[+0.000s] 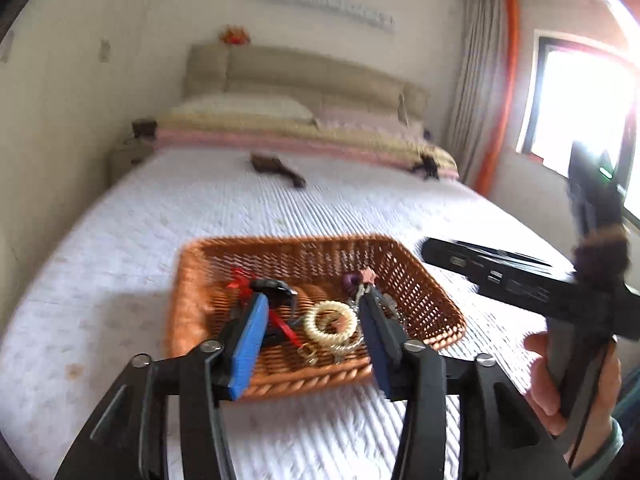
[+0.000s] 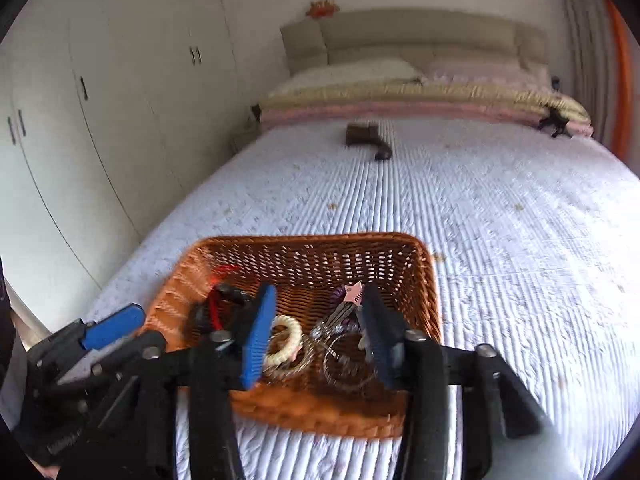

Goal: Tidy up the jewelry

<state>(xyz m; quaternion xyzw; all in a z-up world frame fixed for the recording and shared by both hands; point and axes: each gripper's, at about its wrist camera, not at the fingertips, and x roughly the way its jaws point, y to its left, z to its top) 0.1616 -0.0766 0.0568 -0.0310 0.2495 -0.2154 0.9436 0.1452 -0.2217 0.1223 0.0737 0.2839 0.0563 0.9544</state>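
Both my left gripper point(image 1: 316, 320) and my right gripper point(image 2: 316, 328) have wide-open, empty jaws hanging over the wicker basket point(image 1: 424, 280) low in the frame on the bed point(image 1: 200, 208), where the cream bead bracelet point(image 1: 330, 322) waits, probably to pick one.

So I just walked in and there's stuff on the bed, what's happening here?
A person holds a two-finger tool in each hand over a wicker basket of jewelry on the bed. Both the left tool and right tool are open and hold nothing. A cream beaded bracelet, a red-ribboned piece and some hair clips lie in the basket. A dark object lies farther up the bed.
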